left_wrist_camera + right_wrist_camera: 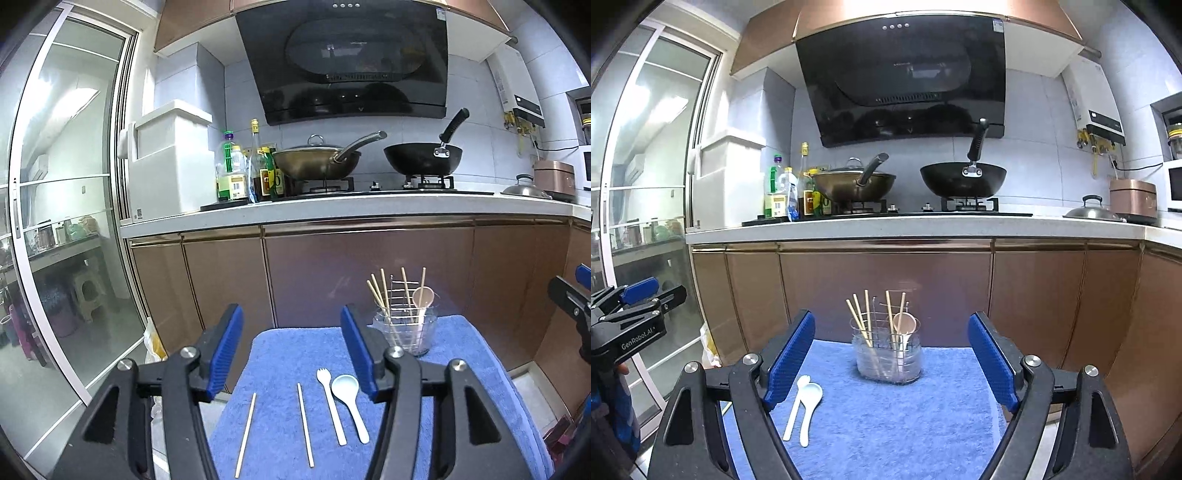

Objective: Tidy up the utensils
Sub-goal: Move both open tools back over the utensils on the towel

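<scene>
A fluffy blue towel covers the low surface in the lower middle of the frame. On it lie two thin wooden chopsticks, a white plastic fork and a pale round spoon. At the far edge stands a clear ribbed holder with a wire insert, containing chopsticks and a pinkish spoon. The left gripper and the right gripper are both wide and empty, with blue ridged pads.
</scene>
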`<state>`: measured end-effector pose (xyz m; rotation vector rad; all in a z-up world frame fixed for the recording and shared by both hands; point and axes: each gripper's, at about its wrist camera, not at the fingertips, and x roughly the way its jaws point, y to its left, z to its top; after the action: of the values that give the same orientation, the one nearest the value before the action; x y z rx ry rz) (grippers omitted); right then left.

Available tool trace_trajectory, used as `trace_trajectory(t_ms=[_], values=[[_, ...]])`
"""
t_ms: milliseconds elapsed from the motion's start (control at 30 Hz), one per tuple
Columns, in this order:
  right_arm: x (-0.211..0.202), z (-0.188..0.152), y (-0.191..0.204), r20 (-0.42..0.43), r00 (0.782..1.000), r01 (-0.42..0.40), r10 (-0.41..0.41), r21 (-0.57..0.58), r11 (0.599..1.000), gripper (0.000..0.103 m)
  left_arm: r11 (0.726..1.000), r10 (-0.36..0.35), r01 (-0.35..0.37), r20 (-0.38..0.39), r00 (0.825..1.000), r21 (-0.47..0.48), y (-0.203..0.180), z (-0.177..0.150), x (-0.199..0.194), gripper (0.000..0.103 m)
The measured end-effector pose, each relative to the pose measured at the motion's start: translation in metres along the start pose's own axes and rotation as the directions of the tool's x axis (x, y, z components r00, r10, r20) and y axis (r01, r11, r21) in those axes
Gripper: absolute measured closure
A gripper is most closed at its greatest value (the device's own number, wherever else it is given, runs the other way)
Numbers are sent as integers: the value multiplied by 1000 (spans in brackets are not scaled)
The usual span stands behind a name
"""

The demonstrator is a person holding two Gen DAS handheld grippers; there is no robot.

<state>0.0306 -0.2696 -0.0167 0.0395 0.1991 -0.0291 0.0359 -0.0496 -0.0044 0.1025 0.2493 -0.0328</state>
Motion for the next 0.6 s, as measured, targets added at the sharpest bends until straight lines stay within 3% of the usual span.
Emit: trace_trajectory(t_ms=[600], values=[[-19, 0, 3, 22, 1000, 19, -19, -12, 1000, 19, 999, -53, 53, 0, 999, 2, -9, -3, -11, 50]])
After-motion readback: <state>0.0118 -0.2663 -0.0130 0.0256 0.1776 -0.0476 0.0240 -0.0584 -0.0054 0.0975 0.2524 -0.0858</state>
